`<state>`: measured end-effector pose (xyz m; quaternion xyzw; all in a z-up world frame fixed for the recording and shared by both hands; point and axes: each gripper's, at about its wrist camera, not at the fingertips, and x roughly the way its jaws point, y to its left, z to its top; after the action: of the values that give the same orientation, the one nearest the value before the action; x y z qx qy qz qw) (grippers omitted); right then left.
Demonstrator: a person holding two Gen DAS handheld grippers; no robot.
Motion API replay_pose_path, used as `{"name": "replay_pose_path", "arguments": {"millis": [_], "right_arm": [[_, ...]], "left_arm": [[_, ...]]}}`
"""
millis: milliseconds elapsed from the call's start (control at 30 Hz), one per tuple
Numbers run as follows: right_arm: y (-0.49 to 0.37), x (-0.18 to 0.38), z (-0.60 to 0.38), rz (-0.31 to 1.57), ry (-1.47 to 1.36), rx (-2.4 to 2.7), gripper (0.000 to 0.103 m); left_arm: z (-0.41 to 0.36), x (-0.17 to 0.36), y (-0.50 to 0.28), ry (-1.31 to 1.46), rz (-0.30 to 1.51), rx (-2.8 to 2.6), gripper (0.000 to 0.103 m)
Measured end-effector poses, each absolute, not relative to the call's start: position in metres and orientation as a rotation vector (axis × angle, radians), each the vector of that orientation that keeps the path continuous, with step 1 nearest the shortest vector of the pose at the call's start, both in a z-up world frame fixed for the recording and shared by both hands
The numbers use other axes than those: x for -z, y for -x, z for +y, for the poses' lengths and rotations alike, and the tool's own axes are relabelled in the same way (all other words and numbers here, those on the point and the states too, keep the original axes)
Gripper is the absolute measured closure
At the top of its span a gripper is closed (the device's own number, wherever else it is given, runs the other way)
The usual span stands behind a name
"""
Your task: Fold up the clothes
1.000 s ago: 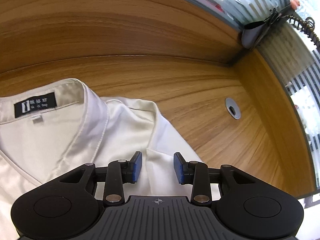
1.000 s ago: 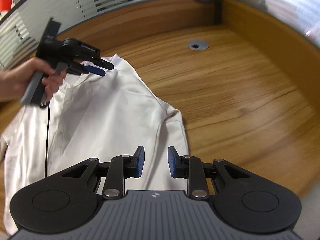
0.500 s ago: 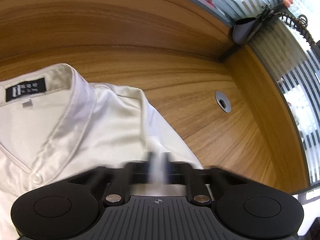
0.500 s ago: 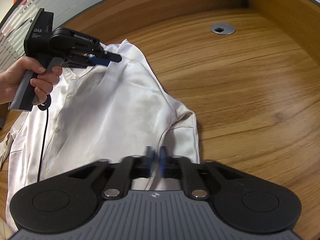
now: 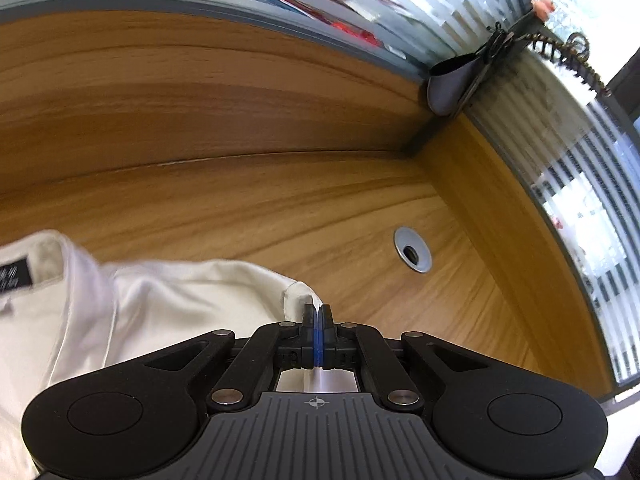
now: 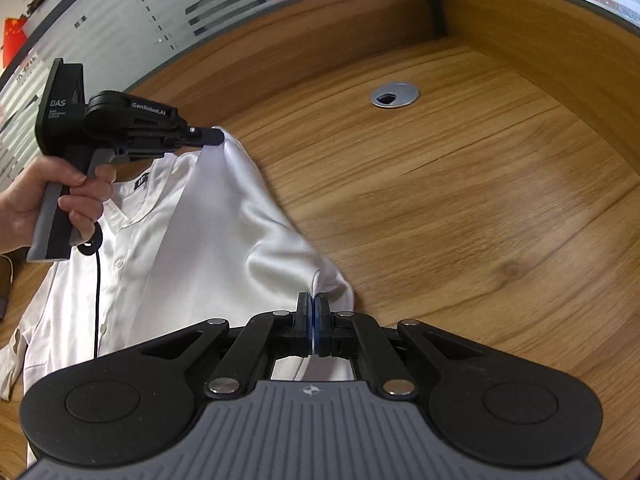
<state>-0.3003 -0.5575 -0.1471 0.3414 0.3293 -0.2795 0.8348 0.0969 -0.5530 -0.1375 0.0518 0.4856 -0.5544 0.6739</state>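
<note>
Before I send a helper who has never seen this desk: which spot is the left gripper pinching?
On the wooden desk lies a white shirt. Follow its edge up towards the collar label: the left gripper is shut on the lifted shoulder there.

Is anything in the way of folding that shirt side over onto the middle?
Nothing visible. Both hand-held grippers, left and right, already pinch the white shirt; only its own buttoned front lies ahead.
</note>
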Motion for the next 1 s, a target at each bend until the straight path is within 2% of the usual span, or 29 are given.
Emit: {"name": "replay_pose_path", "arguments": {"millis": [200, 367, 467, 533, 733, 1000], "right_arm": [[0.294, 0.158, -0.558, 0.742, -0.803, 0.462, 0.101], [0.287, 0.157, -0.542, 0.790, -0.713, 0.497, 0.098], [0.290, 0.144, -0.531, 0.788, -0.632, 0.537, 0.080], [0.292, 0.137, -0.526, 0.783, -0.589, 0.560, 0.080], [0.309, 0.111, -0.496, 0.746, -0.531, 0.584, 0.080], [0.326, 0.077, -0.415, 0.747, -0.575, 0.613, 0.080]], "left_arm": [[-0.569, 0.151, -0.098, -0.190, 1.104, 1.217, 0.101], [-0.570, 0.157, -0.095, -0.223, 1.101, 1.202, 0.100], [-0.565, 0.153, -0.098, -0.201, 1.115, 1.188, 0.094], [-0.556, 0.146, -0.098, -0.191, 1.115, 1.179, 0.088], [-0.515, 0.114, -0.098, -0.155, 1.092, 1.177, 0.082], [-0.421, 0.061, -0.098, -0.112, 1.076, 1.173, 0.080]]}}
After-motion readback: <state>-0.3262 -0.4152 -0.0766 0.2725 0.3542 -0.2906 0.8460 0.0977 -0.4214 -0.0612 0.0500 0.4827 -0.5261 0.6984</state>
